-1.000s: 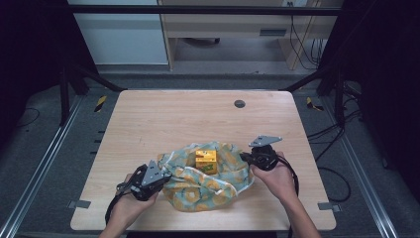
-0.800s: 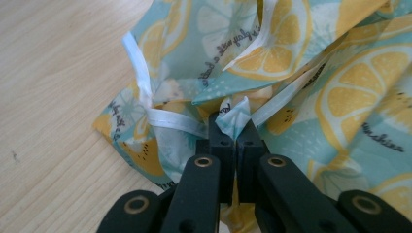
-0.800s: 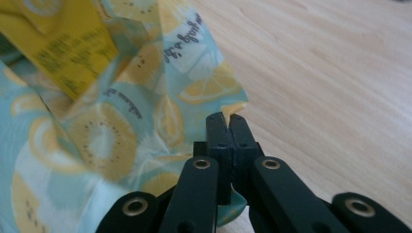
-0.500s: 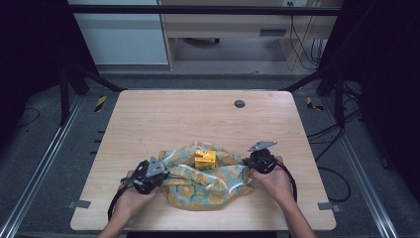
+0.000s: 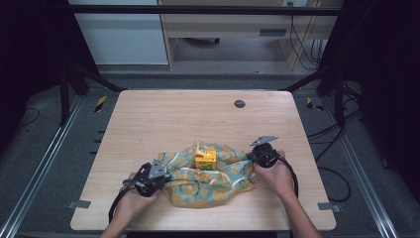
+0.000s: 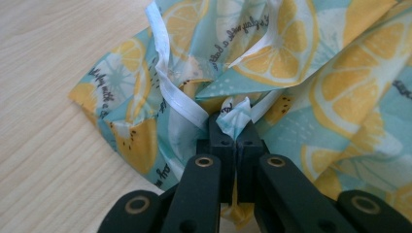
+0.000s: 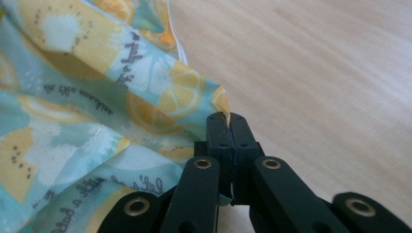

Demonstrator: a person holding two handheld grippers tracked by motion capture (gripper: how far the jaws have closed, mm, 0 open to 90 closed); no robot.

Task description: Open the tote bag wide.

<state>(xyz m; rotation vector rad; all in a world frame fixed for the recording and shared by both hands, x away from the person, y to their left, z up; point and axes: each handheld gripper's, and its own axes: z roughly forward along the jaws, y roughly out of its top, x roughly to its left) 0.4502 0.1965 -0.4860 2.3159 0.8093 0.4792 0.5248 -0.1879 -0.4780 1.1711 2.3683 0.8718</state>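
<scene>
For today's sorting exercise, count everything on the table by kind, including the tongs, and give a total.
Cloth: 1
Yellow box: 1
Tongs: 2, left tongs and right tongs, each shut on the cloth
Dark round spot on the table: 1
Total: 5

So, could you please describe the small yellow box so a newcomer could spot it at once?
On the wooden table, find the lemon-print cloth near the front edge. The yellow box sits on its far part, the only solid, blocky thing amid soft folds.
</scene>
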